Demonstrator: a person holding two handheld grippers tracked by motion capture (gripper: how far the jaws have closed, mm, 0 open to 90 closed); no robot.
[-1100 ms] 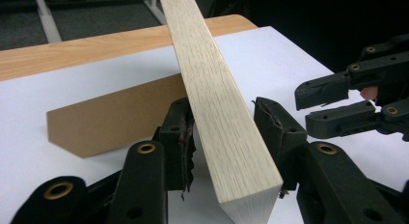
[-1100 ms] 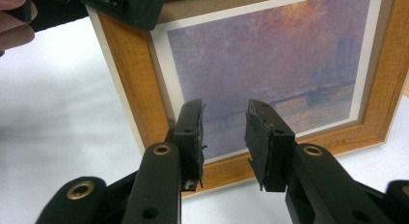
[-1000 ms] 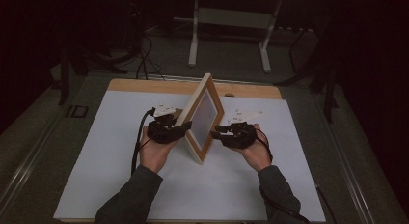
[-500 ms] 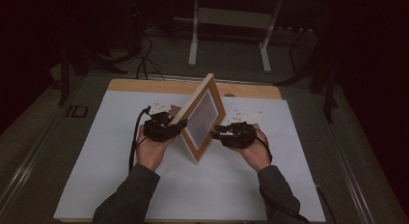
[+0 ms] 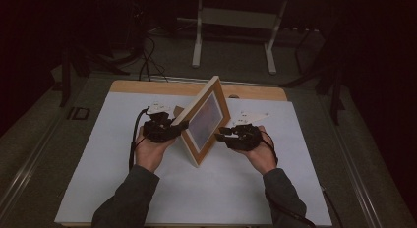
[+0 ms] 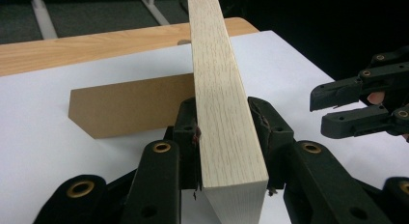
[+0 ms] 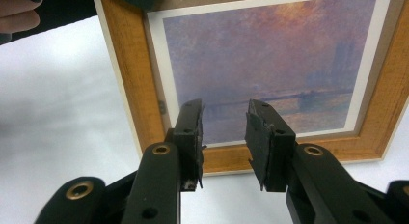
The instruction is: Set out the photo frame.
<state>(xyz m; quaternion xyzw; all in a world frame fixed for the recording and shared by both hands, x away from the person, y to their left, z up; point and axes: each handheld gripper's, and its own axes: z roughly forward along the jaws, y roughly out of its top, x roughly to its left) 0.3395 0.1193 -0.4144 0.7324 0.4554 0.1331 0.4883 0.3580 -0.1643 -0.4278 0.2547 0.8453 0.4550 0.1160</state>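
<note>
1. Left gripper (image 6: 226, 142): black fingers (image 6: 188, 132) have just been closing and now clamp the pale wood frame edge (image 6: 219, 98) from both sides.
2. Frame edge runs up from the bottom to the top of the view, tilted slightly left.
3. Brown backing stand (image 6: 125, 108) sticks out left of the frame, resting on the white surface (image 6: 43, 151).
4. Right gripper (image 6: 318, 110) at the right edge, fingers apart, clear of the frame.
</note>
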